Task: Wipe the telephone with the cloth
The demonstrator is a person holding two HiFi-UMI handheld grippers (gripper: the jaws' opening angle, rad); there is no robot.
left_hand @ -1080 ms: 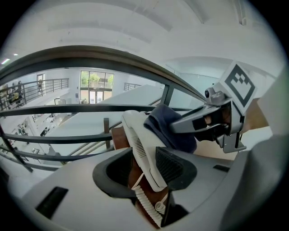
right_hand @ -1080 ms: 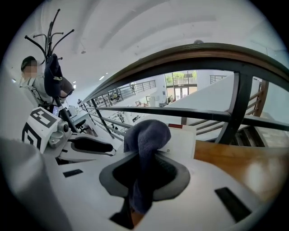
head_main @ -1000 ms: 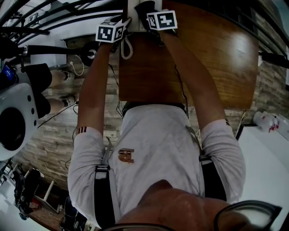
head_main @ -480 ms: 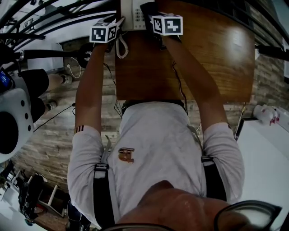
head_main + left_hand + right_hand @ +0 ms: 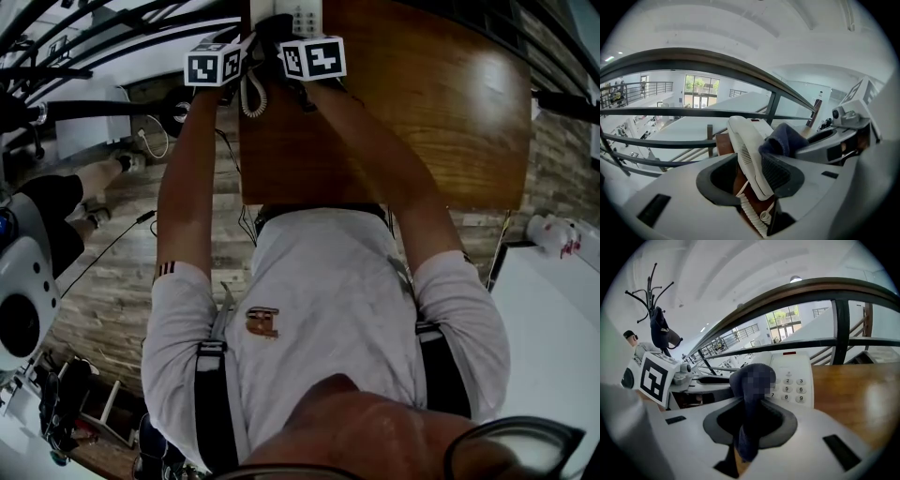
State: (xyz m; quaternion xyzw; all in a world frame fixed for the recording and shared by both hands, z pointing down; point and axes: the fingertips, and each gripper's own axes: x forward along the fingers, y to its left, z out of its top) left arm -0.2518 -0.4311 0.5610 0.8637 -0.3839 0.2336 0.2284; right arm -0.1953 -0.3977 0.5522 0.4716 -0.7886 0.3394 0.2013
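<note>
Pinching dark cloth (image 5: 749,401), right gripper (image 5: 747,423) shifted left since earlier frame, now beside left gripper (image 5: 752,176) clamped on white handset (image 5: 744,143); cloth touching handset.

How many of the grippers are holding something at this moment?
2. The left gripper is shut on the telephone handset; the right gripper is shut on the dark cloth, in front of the telephone base.

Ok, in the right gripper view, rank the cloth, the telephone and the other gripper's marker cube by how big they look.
1. Cloth and telephone: about alike; the cloth sits nearer the camera, so I won't rank them.
2. Marker cube: smallest.
</note>
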